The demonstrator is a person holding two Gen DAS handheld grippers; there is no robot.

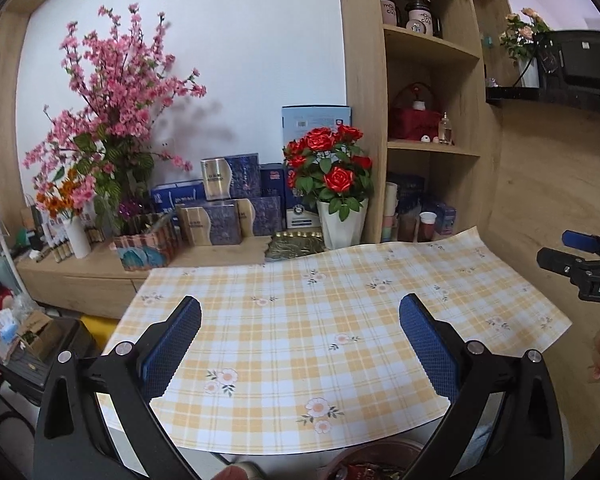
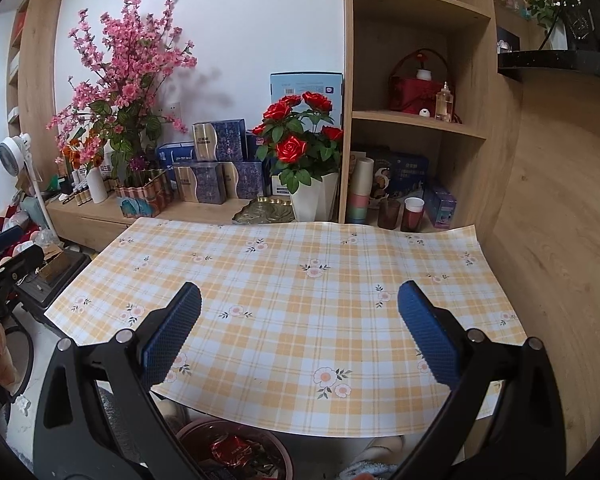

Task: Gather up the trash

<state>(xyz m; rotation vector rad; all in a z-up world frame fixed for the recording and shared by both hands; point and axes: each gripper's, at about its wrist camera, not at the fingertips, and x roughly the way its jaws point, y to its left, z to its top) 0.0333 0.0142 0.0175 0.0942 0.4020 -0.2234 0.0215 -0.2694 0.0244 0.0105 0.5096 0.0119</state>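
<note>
Left gripper [image 1: 300, 326] low centre of the left wrist view, blue pads spread wide, nothing between them, hovering over the bare checked tablecloth [image 1: 340, 300]. No litter anywhere on the cloth. At the bottom edge of the right wrist view, below the table's near edge: a round reddish bin [image 2: 196, 432] holding crumpled red wrappers [image 2: 230, 452], probably foil or plastic, though half hidden there. Likely light, soft, crinkly and somewhat slippery; best pinched at a raised fold or bunched edge, with little squeeze needed. Right gripper [image 2: 300, 326] low centre of its own view, likewise gaping and empty, above the cloth.
</note>
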